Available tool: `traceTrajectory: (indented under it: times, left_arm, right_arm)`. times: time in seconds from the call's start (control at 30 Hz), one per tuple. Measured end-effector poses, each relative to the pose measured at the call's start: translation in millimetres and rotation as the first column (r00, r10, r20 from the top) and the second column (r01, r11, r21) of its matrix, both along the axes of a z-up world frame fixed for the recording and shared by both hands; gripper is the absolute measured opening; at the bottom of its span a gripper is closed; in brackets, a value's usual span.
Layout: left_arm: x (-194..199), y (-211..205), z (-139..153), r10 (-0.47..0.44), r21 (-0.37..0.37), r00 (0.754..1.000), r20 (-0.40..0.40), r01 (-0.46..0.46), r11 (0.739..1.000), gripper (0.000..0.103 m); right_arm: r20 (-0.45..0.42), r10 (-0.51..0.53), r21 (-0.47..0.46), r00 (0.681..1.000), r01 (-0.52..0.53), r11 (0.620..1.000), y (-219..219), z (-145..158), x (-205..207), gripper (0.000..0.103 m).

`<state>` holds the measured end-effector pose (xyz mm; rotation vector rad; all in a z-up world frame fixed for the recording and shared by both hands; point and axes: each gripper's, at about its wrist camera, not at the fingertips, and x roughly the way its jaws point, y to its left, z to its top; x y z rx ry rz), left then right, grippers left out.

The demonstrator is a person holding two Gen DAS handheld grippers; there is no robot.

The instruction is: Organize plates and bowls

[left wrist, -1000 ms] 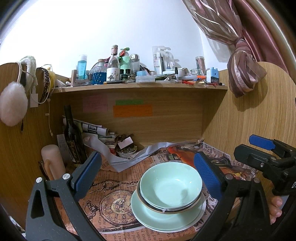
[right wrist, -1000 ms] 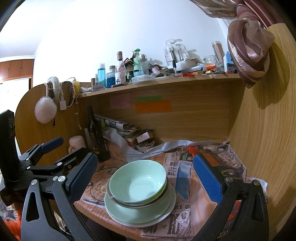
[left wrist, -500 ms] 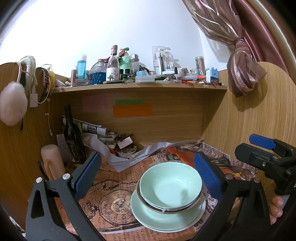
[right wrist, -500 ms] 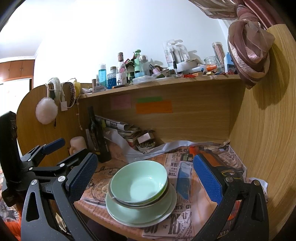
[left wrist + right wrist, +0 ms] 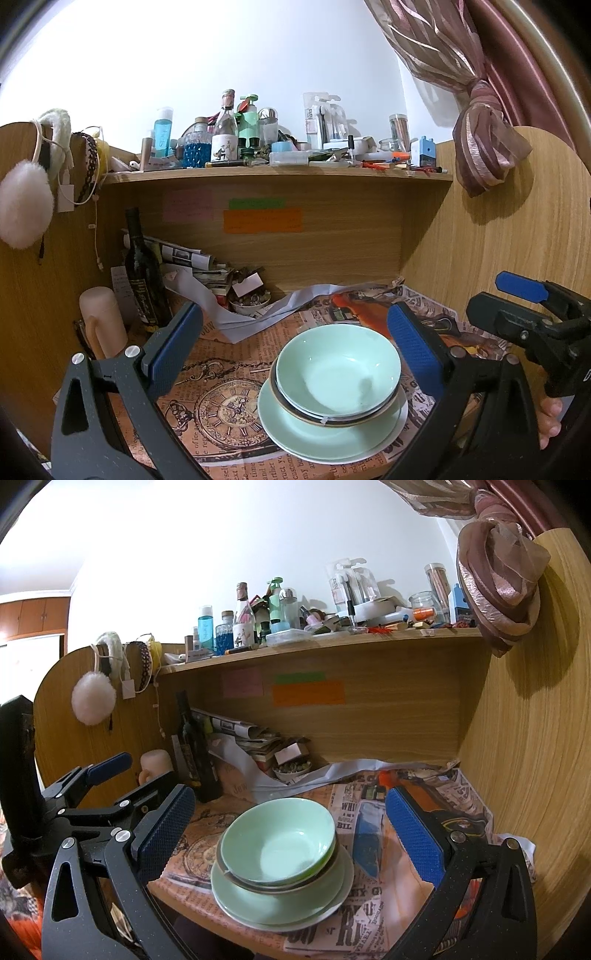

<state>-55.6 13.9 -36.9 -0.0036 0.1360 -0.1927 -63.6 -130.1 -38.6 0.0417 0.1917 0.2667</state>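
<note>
We note a dark wine bottle (image 5: pixel 142 273) at 9 o'clock, upright beside a cream candle (image 5: pixel 103 317). Cluttered shelf (image 5: pixel 277 171) at 12 o'clock; newspaper (image 5: pixel 221 387) lines the desk.

Lower bowls (image 5: pixel 334 415) mostly hidden beneath the top bowl (image 5: pixel 338 371), sticky-note (image 5: pixel 262 220) writing too blurred to be read, a hand (image 5: pixel 549 419) cut off behind the gripper frame, shelf-bottle labels too small.

Stacked bowls (image 5: pixel 338 369) open from above and front. Wine bottle (image 5: pixel 142 273) and paper clutter (image 5: pixel 207 266) crowd the back-left. Wooden side panel (image 5: pixel 528 757) closes the right.
</note>
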Motion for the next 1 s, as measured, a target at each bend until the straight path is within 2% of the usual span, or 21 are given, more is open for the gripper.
traceTrajectory:
  times: [0.3, 0.53, 1.0]
  left_arm:
    - [4, -2, -2, -0.001, -0.009, 1.0, -0.014, 0.0, 1.0, 0.102]
    - [7, -9, -4, -0.017, 0.011, 0.999, -0.032, 0.017, 1.0, 0.102]
    - [15, -4, -6, -0.022, -0.027, 0.998, -0.063, 0.02, 0.999, 0.102]
  right_arm:
    - [-0.002, -0.003, 0.002, 1.0, 0.003, 1.0, -1, -1, 2, 0.103]
    - [-0.008, -0.011, 0.002, 1.0, 0.011, 1.0, -3, -3, 6, 0.103]
    - [-0.05, -0.009, 0.008, 0.999, 0.009, 1.0, -10, -10, 18, 0.103]
